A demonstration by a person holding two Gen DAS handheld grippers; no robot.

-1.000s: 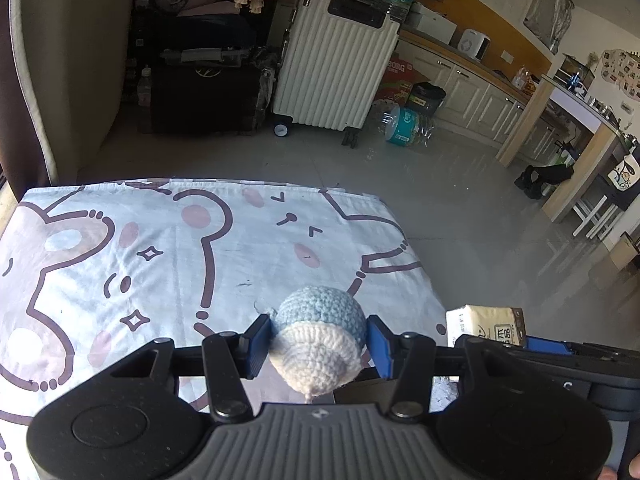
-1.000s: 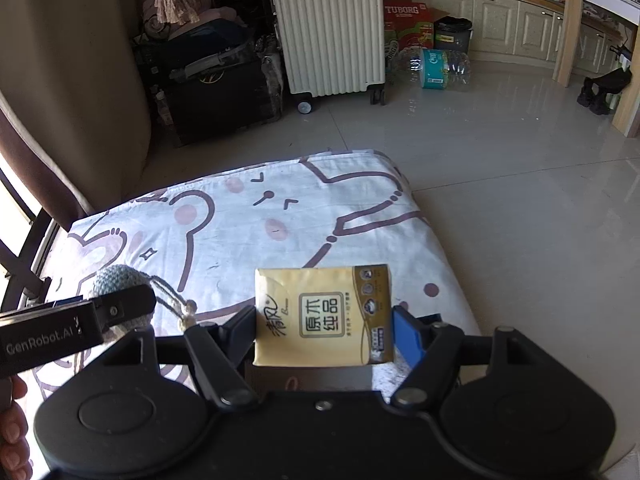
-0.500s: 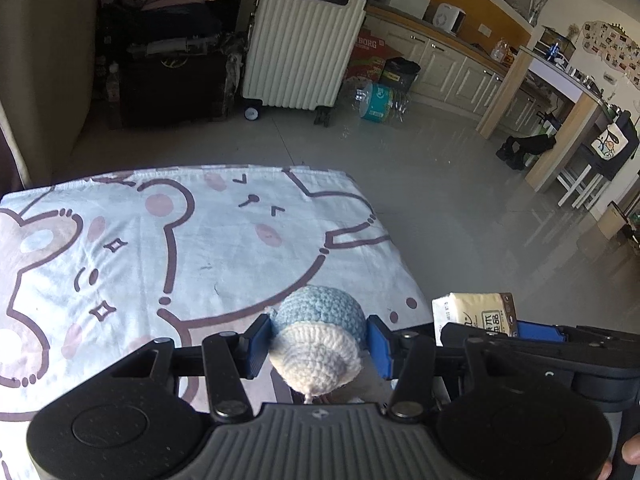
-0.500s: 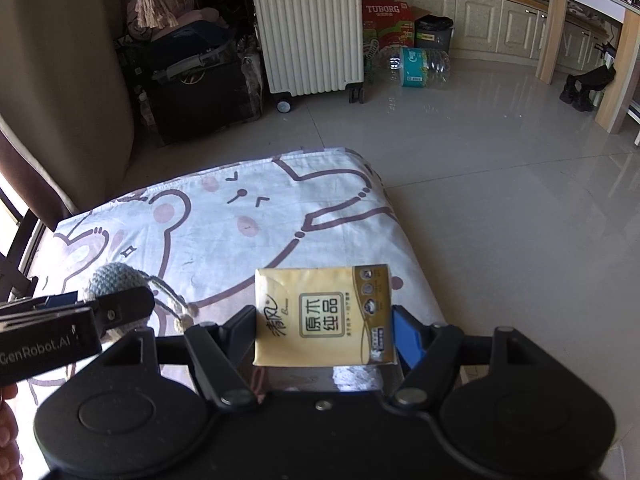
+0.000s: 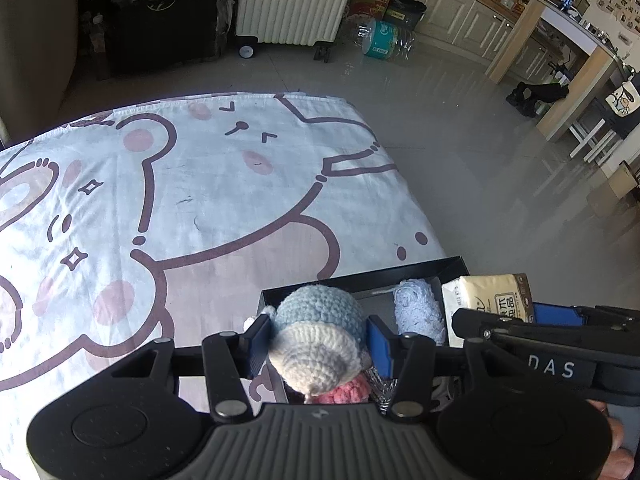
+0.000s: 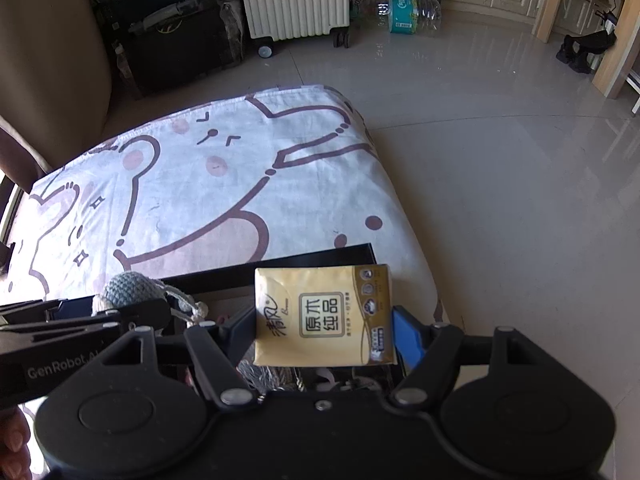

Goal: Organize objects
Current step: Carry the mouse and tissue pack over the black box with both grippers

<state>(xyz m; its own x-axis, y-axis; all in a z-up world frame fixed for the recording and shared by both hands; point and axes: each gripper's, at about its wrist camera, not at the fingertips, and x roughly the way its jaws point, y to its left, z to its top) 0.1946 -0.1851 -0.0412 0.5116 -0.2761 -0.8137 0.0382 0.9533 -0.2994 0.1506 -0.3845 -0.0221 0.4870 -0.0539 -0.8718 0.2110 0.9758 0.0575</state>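
1. My left fingers (image 5: 318, 342) are clamped on a crocheted toy (image 5: 320, 340), blue on top and cream below; the blue pads press its two sides.
2. My right fingers (image 6: 324, 330) grip a yellow tissue pack (image 6: 324, 316) by its short edges, its printed face turned up to the camera.
3. Both loads hang over a black box (image 5: 360, 276) that sits at the near right corner of the bed. The toy is above the box's left part, the tissue pack above its right part.
4. Inside the box, just right of the toy, lies a pale blue crocheted roll (image 5: 418, 308); something pink and knitted (image 5: 344, 392) shows under the toy. Whether the toy touches it I cannot tell.
5. From the left view, my right tool comes in at the right edge, close beside my left one, with the tissue pack (image 5: 490, 300) at its tip.
6. The bed wears a white sheet (image 5: 200, 200) printed with brown-outlined cartoon bears and pink cheeks.
7. Beyond the bed is a glossy grey tiled floor (image 6: 500, 160).
8. Against the far wall stand a ribbed cream suitcase (image 5: 292, 0) on wheels and dark bags (image 5: 160, 32) left of it.
9. To the right run cream kitchen cabinets (image 5: 460, 12) and a wooden counter post (image 6: 616, 36).
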